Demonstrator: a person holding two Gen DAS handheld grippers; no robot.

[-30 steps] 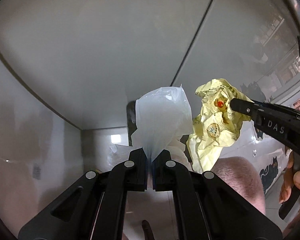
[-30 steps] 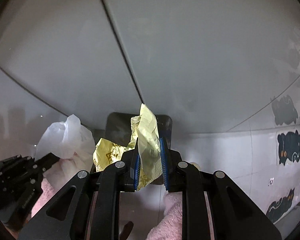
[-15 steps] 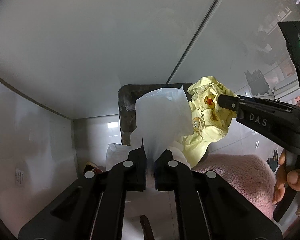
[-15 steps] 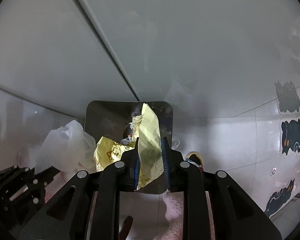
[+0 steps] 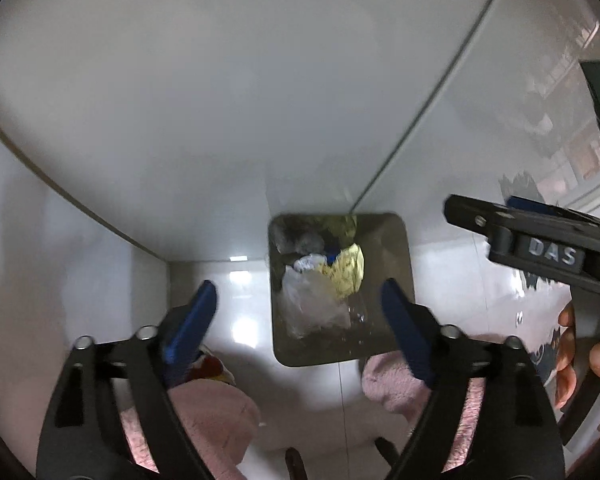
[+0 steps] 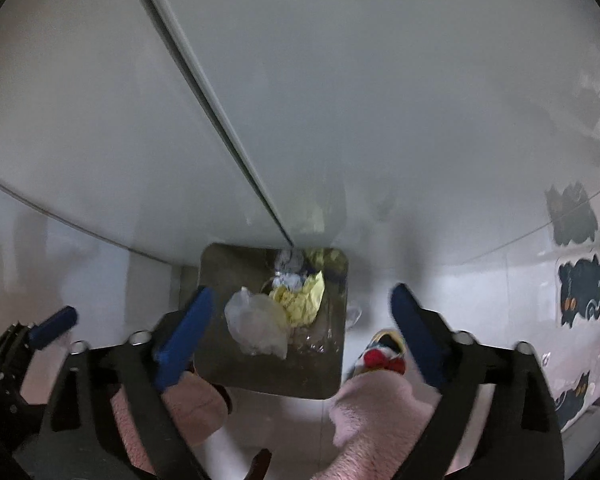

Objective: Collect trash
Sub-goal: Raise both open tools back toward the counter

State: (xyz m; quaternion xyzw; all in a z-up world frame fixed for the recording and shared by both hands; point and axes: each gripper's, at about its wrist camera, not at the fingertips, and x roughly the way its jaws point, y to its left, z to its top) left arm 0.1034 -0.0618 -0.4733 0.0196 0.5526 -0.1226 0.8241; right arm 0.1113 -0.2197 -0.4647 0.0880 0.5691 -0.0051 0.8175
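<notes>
**Trash lies in the open bin below two spread grippers**

Trash fills the square bin (image 5: 396, 240) on the white tiled floor (image 5: 236, 312): a clear crumpled plastic bag (image 5: 312, 304) and a yellow crumpled wrapper (image 5: 348, 272) lie side by side, touching, on top of other scraps. Any printing on the wrapper is too blurred to read. In the right wrist view the same plastic bag (image 6: 256, 328) sits left of the yellow wrapper (image 6: 300, 300), both inside the bin (image 6: 268, 376).

The bin stands against a pale grey cabinet front (image 5: 260, 80) with a dark seam running down to it. Pink fluffy slippers (image 5: 204, 412) flank the near edge of the bin, one on each side; a red and yellow decoration shows on one slipper (image 6: 384, 356). Black cat stickers (image 6: 580, 296) dot the wall on the right.

The letters "DAS" are readable on the side of the right gripper (image 5: 476, 216) as seen from the left wrist camera; fingers of a hand (image 5: 580, 356) hold its handle.

The left gripper (image 5: 296, 320) has its jaws opening, blue pads spread wide, pinching nothing; the trash lies well below, framed between them. The right gripper (image 6: 300, 332) is likewise opening, spread wide and empty, above the bin.
</notes>
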